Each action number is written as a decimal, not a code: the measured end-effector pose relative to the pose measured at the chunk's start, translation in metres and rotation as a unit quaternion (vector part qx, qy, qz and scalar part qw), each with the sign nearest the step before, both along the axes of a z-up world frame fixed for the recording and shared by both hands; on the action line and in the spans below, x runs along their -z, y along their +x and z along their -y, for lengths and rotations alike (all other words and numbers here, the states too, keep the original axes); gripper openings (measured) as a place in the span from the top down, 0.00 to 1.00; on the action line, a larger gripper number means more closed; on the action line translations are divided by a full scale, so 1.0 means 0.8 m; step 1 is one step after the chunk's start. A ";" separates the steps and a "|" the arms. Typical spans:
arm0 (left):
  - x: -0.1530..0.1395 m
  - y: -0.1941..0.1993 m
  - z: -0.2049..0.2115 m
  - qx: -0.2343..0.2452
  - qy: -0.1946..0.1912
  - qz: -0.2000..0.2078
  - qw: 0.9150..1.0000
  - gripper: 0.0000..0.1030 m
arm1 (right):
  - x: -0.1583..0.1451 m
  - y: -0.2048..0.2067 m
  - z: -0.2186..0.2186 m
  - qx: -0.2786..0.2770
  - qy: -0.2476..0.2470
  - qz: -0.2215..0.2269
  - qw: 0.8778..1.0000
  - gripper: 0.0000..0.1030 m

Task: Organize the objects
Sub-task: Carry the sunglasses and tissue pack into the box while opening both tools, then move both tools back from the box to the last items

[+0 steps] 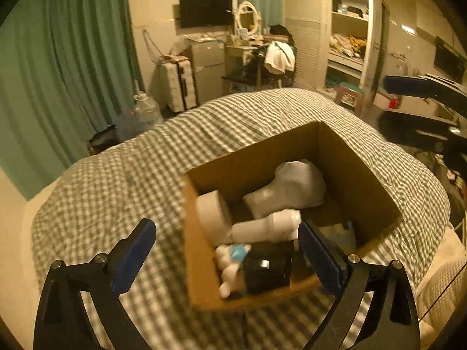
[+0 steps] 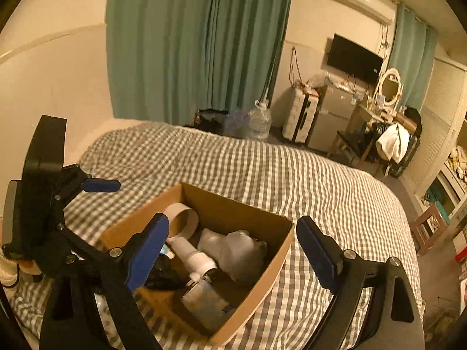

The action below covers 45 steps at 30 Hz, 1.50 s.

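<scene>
An open cardboard box [image 1: 262, 151] sits on a grey checked bed and also shows in the right wrist view [image 2: 233, 207]. Inside lie a tape roll [image 1: 213, 215], a white bottle [image 1: 268, 227], a crumpled white bag [image 1: 294, 186], a black box [image 1: 268, 268] and a small white toy with blue [image 1: 233, 265]. My left gripper [image 1: 227, 250] is open and empty above the box's near corner; it also shows in the right wrist view [image 2: 99, 185]. My right gripper [image 2: 233, 250] is open and empty over the box, and its fingers [image 1: 408, 86] show at the right of the left wrist view.
The checked bedcover [image 2: 292, 175] spreads around the box. Beyond the bed are green curtains [image 2: 189, 43], water jugs [image 2: 258, 122], a white suitcase [image 2: 300, 116], a small fridge [image 2: 332, 113], a cluttered desk with a mirror [image 2: 389, 86] and an open wardrobe [image 1: 347, 29].
</scene>
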<state>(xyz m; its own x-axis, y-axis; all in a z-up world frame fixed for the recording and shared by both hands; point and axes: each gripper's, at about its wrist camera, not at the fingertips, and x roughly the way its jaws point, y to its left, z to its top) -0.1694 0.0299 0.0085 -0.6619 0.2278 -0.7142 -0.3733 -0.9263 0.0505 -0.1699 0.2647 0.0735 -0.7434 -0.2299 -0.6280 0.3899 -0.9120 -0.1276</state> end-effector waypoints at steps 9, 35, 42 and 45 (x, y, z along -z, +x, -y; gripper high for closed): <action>-0.012 0.087 0.082 -0.071 -0.012 -0.010 0.997 0.02 | -0.014 0.086 0.037 -0.039 0.009 -0.017 0.999 0.13; 0.122 0.194 0.185 -0.233 -0.026 0.023 0.972 0.01 | 0.262 0.157 0.212 -0.153 0.116 0.162 0.968 0.28; 0.125 0.194 0.181 -0.228 -0.029 0.026 0.973 0.01 | 0.253 0.170 0.209 -0.166 0.109 0.161 0.967 0.66; 0.123 0.191 0.174 -0.224 -0.028 0.025 0.974 0.01 | 0.246 0.176 0.206 -0.163 0.118 0.151 0.968 0.84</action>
<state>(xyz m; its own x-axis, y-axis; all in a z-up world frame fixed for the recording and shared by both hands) -0.0165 -0.1094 -0.0900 -0.6493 -0.1163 -0.7516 0.0653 -0.9931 0.0972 -0.0294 0.0996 -0.1234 -0.4293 -0.2458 -0.8691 0.7044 -0.6934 -0.1519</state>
